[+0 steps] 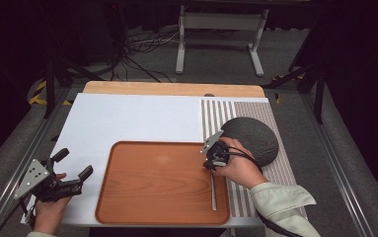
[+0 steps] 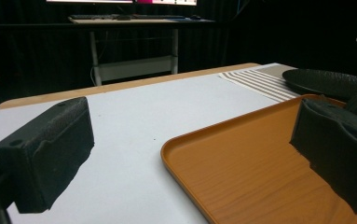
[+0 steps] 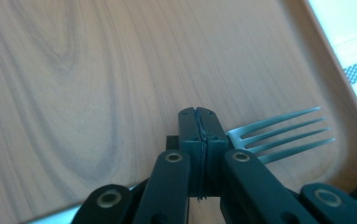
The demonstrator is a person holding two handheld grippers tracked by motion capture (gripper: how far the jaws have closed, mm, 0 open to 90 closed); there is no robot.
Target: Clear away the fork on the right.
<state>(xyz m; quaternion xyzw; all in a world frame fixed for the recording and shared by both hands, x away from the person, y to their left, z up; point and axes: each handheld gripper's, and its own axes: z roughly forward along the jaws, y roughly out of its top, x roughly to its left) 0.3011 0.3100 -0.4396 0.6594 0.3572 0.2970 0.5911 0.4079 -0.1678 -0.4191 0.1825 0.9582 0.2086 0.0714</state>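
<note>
I have the right gripper [image 1: 211, 162] over the right end of the tray [image 1: 142, 197], pointing down at it, with my right hand [image 1: 238, 169] wrapped round its body. In the right gripper view its pads [image 3: 188, 135] are clenched together on the neck of a fork [image 3: 278, 135]; the tines stick out to the right of the pads, close above the tray's wood-grain floor and near its raised rim. From the high view the fork's [image 1: 213, 190] handle runs back toward me along the tray's right side, lying just inside the rim.

My left gripper [image 1: 75, 170] sits off the tray's left edge, over the white mat [image 1: 127, 118], held level in my left hand [image 1: 48, 210]. Its jaws are released and stand wide apart, with nothing between them. In the left gripper view I see the two pads [image 2: 50, 149] on either side, the mat and the tray's near corner [image 2: 223, 163] in the gap.

Right of the tray lies a striped placemat [image 1: 216, 116], and on it a dark round plate [image 1: 253, 138], just behind my right hand. The plate [image 2: 320, 81] also shows low at the far right of the left gripper view, beyond the tray. The table's wooden edge [image 1: 171, 89] runs along the far side of the white mat.
</note>
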